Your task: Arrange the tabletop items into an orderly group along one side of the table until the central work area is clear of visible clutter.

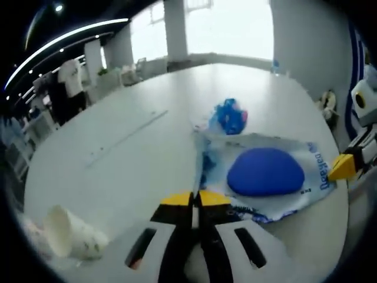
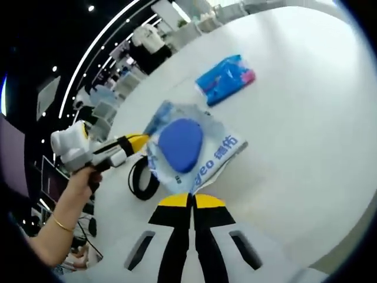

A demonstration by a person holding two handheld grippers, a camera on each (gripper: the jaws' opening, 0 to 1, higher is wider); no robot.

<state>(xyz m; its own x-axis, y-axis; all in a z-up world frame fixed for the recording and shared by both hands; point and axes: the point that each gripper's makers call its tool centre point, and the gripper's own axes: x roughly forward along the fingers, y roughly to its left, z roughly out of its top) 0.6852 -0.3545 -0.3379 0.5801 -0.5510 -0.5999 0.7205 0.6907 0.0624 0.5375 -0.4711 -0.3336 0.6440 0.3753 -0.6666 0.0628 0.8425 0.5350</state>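
A clear plastic bag with blue print holds a blue oval object and is stretched over the white table. My left gripper is shut on the bag's near edge. My right gripper comes in from the right, pinching the bag's far corner. In the right gripper view the bag with the blue oval object reaches my right gripper, whose jaws are shut on its edge. My left gripper, held by a hand, grips the opposite corner.
A blue packet lies on the table beyond the bag. A white paper cup lies on its side near the table edge. A black cable loop rests beside the bag. Chairs and desks stand beyond the table.
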